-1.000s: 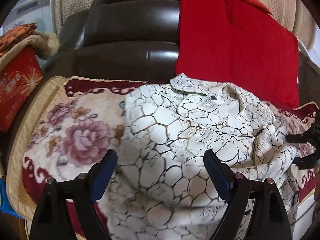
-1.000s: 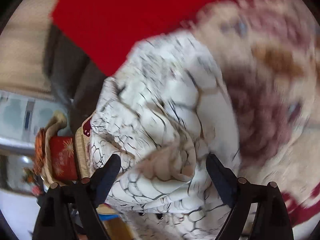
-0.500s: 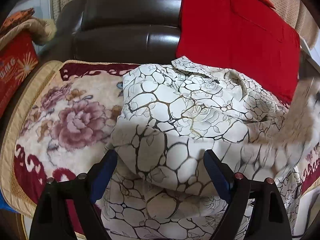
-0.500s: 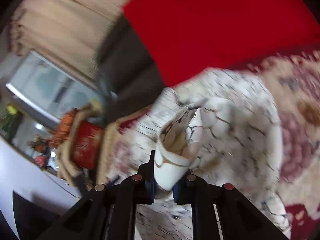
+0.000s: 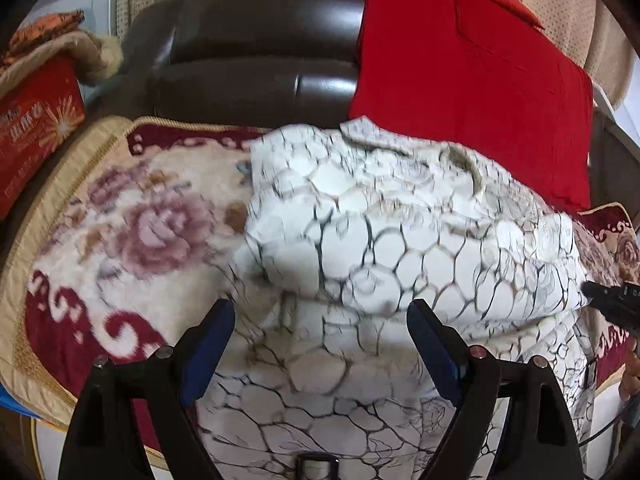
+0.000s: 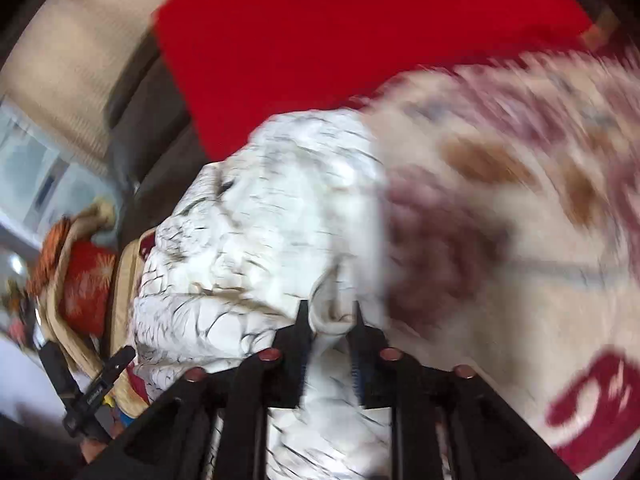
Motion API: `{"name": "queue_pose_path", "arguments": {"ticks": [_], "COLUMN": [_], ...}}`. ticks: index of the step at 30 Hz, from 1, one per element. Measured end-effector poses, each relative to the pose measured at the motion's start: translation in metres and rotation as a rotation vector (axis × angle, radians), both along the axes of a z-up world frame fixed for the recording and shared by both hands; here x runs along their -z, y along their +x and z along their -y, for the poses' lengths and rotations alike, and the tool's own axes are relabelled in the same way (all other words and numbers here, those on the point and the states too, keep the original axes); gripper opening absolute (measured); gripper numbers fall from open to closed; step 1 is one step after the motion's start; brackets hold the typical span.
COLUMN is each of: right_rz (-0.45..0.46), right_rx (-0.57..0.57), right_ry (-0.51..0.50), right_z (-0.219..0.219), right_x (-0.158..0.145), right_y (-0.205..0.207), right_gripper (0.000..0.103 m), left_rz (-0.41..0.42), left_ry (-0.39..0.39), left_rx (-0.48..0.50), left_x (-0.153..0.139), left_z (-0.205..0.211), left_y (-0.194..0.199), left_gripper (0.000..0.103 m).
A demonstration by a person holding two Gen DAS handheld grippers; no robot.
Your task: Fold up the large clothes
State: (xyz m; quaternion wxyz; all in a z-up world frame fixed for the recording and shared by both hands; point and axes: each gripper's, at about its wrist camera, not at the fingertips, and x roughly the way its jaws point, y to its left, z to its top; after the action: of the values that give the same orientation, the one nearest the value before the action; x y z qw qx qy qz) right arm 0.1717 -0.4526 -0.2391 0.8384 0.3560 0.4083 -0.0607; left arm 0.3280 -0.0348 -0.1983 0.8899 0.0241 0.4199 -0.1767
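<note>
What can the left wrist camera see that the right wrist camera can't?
Only the left wrist view shows the left tongs wide open above the white crackle-print garment, with nothing pinched.

Only the right wrist view shows the right tongs with a bunch of that garment between them; they have just been opening.

Both show the garment, the red cloth, the flowered blanket and the dark sofa.
</note>
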Motion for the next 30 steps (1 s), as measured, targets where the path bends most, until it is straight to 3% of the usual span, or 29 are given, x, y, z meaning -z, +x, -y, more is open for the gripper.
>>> {"name": "queue_pose_path", "arguments": {"ticks": [2, 3, 4, 9, 11, 13, 16, 19, 22, 26, 30], "right_rz": [0.039, 0.061, 0.091, 0.241, 0.22, 0.176, 0.029, 0.013, 0.028, 0.156, 0.107], "right_rx": [0.038, 0.043, 0.041, -0.057, -0.089, -0.096, -0.096, -0.122, -0.131, -0.165, -0.23], "right_ry": [-0.02, -0.036, -0.045, -0.148, -0.185, -0.182, -0.158, -0.181, -0.163, -0.118, -0.068], "right_z": [0.005, 0.002, 0.0, -0.034, -0.049, -0.052, -0.045, -0.047, -0.049, -0.054, -0.069], "right_x": [-0.01, -0.019, -0.029, -0.071, -0.065, -0.049, -0.008, 0.004, -0.014, -0.045, -0.032], "right_y": [-0.01, -0.012, -0.011, 0.013, 0.033, 0.05, 0.063, 0.063, 0.059, 0.045, 0.052], "right_gripper": [0.043, 0.054, 0.058, 0.06, 0.06, 0.06, 0.057, 0.052, 0.054, 0.054, 0.054], "left_rz": [0.03, 0.044, 0.052, 0.056, 0.019, -0.021, -0.136, -0.103, -0.086, -0.015, -0.058], "left_ry": [-0.007, -0.005, 0.005, 0.026, 0.015, 0.057, 0.216, 0.264, 0.216, 0.142, 0.19], "left_rx": [-0.005, -0.006, -0.01, -0.039, -0.033, -0.037, -0.012, 0.01, 0.018, -0.001, 0.006], "left_x": [-0.011, -0.018, -0.022, -0.024, -0.014, 0.0, 0.04, 0.046, 0.028, 0.003, 0.02], "left_z": [-0.001, 0.001, 0.003, 0.017, 0.025, 0.035, 0.051, 0.056, 0.047, 0.03, 0.028], "left_y": [0.005, 0.01, 0.014, 0.04, 0.052, 0.058, 0.065, 0.056, 0.048, 0.029, 0.018], "left_gripper": [0.088, 0.088, 0.088, 0.088, 0.088, 0.088, 0.088, 0.088, 0.088, 0.088, 0.088]}}
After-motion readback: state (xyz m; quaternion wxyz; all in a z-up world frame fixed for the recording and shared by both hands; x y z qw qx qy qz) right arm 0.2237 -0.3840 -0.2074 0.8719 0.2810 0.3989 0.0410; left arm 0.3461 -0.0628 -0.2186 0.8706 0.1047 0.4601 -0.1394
